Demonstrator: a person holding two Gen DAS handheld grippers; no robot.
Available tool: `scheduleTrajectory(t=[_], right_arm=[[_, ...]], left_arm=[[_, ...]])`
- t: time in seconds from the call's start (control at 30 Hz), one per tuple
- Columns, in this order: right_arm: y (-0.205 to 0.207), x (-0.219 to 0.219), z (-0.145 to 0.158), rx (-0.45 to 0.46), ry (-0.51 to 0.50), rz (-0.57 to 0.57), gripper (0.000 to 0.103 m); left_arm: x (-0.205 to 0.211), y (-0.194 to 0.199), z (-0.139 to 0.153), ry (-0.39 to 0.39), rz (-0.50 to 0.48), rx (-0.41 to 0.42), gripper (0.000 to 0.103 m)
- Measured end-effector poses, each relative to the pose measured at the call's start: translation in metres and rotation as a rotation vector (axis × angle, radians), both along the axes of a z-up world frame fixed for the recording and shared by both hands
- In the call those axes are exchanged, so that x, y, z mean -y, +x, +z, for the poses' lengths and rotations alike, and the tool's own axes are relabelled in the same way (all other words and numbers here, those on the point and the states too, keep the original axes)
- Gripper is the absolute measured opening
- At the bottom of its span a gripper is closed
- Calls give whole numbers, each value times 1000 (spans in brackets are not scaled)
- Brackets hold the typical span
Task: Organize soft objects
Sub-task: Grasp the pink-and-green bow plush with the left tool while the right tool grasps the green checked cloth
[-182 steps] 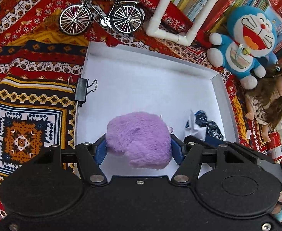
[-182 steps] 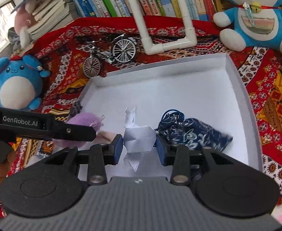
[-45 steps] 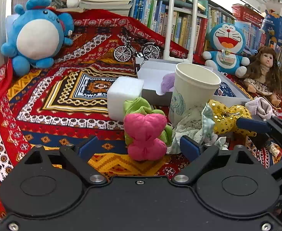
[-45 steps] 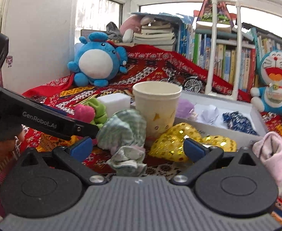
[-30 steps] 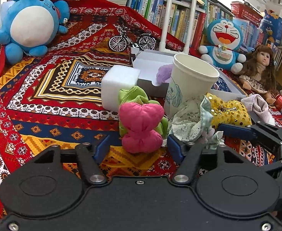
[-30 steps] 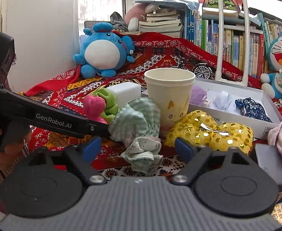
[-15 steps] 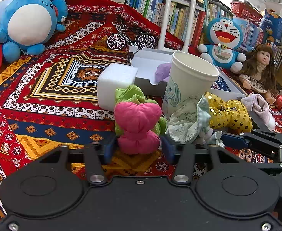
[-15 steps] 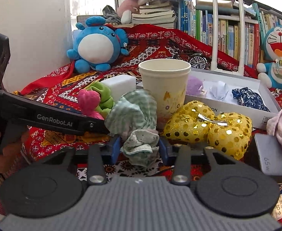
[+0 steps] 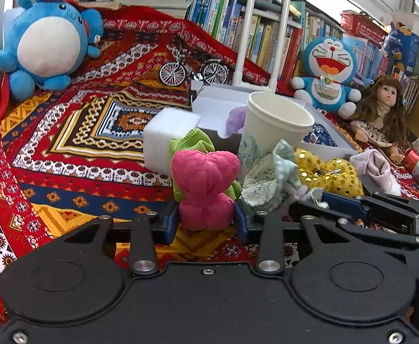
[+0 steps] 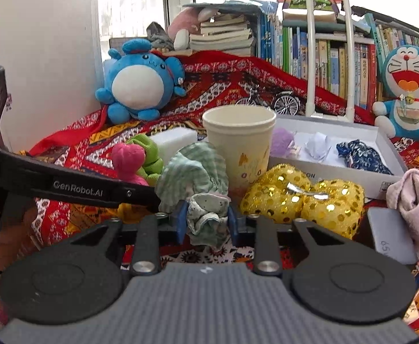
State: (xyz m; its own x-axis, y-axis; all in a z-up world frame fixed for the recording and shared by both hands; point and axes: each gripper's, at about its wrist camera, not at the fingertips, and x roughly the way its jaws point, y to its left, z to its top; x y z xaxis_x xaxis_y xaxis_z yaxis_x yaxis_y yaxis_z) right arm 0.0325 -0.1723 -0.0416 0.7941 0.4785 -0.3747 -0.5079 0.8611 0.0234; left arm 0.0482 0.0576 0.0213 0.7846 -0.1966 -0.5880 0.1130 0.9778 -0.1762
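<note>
Left gripper (image 9: 206, 223) clamped low on pink bow (image 9: 205, 183), jaws just closing | right gripper (image 10: 208, 225) pinching green cloth (image 10: 206, 218), likewise | both seemingly destined for box (image 10: 381, 140).

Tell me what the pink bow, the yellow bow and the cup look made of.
Pink bow: matte stuffed fabric, puckered at its pinched middle. Yellow bow: glossy sequinned cloth, glinting discs. Cup: probably matte paper, with a rolled rim and printed side.

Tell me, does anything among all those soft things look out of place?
The paper cup does: a stiff, empty, upright cup hemmed in by the green cloth and gold sequin bow. The metal toy bicycle behind the white box isn't soft either.
</note>
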Motion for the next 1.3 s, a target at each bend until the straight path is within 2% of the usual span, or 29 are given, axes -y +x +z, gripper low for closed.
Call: scheduleTrajectory(t=[0.3,0.6,0.77,0.9,1.0,1.1,1.17,1.3], right_arm=[[-5,11,16,43,57,-48,28],[-8,21,22,67,68,-83,27],[-7,25,19,41,51,-77,28],[-9,24,10,14,9,-52,41],[-10,22,3,-2,-10,-42,63],[-8,20,-2,-10,-19,-47,65],[-6,18,-4,-15,-24,-50,67],[-1,16,-8,-28,-33,-47,71]], left_arm=[[1,-12,18,-6,-5,53,37],[3,-15,20,-7,-16,51,38],[9,-16,15,7,-45,30,41],[15,-17,6,43,-41,22,45],[17,-13,-1,61,-27,5,49],[15,-10,-5,46,-10,9,56],[13,-8,-5,29,9,29,70],[12,-1,-8,27,21,33,72]])
